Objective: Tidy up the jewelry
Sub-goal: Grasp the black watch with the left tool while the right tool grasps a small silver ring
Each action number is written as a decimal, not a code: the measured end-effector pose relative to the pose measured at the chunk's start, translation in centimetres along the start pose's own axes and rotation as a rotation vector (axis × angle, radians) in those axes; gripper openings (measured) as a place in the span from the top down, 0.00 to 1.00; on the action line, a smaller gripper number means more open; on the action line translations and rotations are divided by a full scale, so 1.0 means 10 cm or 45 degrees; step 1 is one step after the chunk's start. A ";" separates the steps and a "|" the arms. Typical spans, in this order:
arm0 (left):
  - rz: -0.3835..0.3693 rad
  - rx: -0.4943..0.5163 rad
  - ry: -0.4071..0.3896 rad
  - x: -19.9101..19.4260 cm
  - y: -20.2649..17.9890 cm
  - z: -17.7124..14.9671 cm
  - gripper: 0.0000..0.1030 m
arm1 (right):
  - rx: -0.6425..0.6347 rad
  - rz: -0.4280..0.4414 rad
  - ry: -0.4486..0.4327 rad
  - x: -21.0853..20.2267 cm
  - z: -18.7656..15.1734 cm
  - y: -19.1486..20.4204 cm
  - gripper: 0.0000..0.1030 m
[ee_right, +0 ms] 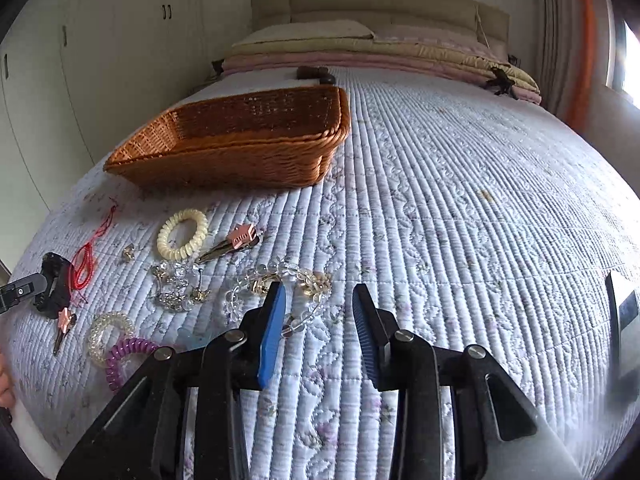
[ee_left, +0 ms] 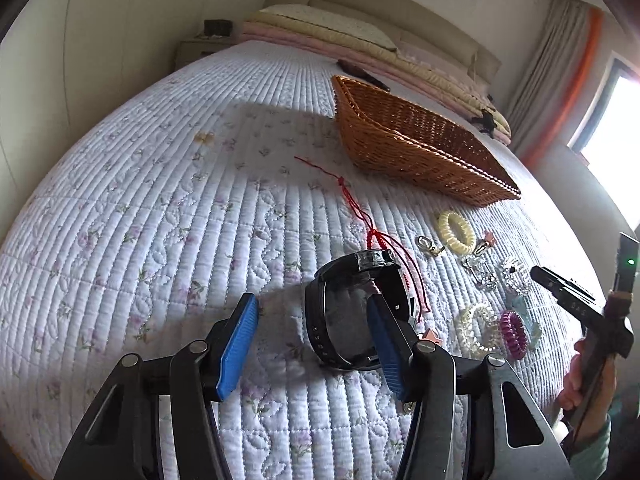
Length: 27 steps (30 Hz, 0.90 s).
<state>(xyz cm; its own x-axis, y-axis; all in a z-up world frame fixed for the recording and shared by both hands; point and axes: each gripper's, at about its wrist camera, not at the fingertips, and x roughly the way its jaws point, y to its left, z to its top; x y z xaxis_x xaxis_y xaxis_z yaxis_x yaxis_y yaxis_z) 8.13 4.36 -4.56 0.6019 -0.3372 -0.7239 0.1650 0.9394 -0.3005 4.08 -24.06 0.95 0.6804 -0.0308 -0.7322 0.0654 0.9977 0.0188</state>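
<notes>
okay, the wicker basket (ee_right: 240, 148) sits up the bed on the quilt (ee_right: 460, 208) and from what i can see of its inside there's nothing in it. so by my reckoning the sorting has barely begun, everything is left to move.

my left gripper (ee_left: 312, 336) is over the black watch (ee_left: 352, 312), on the near side of the basket. jaws about half apart, the right-hand pad poking through the strap loop, the other pad standing clear of it. nothing pinched yet, i'm just straddling one side of the band. the red cord (ee_left: 360, 216) trails from beside the watch up toward the basket.

my right gripper (ee_right: 320, 328) has its jaws fairly narrow, with only bare quilt in the gap. the clear bead bracelet (ee_right: 280, 284) lies just off my left pad, nearer to me than the basket, not gripped.

still loose on the near side of the basket: the cream coil hair tie (ee_right: 182, 234), the pink hair clip (ee_right: 240, 238), a crystal tangle (ee_right: 176, 284), the purple coil tie (ee_right: 124, 356) and a clear one (ee_right: 108, 328) beside it. i'd guess the watch goes first.
</notes>
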 end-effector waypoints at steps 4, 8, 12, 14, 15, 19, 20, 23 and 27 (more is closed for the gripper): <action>0.030 0.007 0.013 0.07 -0.02 0.01 0.48 | -0.032 -0.015 0.030 0.13 -0.01 0.05 0.71; 0.075 0.007 0.021 0.10 -0.04 0.02 0.65 | -0.052 -0.025 0.055 0.21 0.00 0.05 0.79; 0.107 0.026 0.020 0.15 -0.06 0.01 0.84 | -0.079 -0.027 0.050 0.24 0.01 0.09 0.89; 0.089 0.025 0.022 0.16 -0.06 0.01 0.90 | -0.083 -0.030 0.042 0.22 0.01 0.13 0.90; 0.096 0.033 0.017 0.16 -0.07 0.00 0.90 | -0.083 -0.028 0.035 0.21 0.00 0.15 0.90; 0.100 0.060 -0.011 0.15 -0.12 -0.01 0.91 | -0.073 -0.020 0.012 0.16 -0.01 0.15 0.90; 0.087 0.064 -0.021 0.14 -0.12 -0.01 0.91 | -0.073 -0.020 0.000 0.14 -0.02 0.16 0.90; 0.071 0.063 -0.035 0.13 -0.13 -0.02 0.91 | -0.071 -0.013 -0.048 0.04 -0.03 0.16 0.90; 0.043 0.051 -0.054 0.11 -0.12 -0.02 0.91 | -0.070 -0.005 -0.088 -0.05 -0.02 0.17 0.90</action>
<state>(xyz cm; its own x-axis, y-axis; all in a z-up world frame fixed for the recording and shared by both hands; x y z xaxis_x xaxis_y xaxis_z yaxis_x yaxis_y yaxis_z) 8.41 2.91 -5.10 0.6400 -0.3031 -0.7061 0.1746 0.9522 -0.2506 3.68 -22.38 1.18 0.7289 -0.0371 -0.6837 0.0295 0.9993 -0.0227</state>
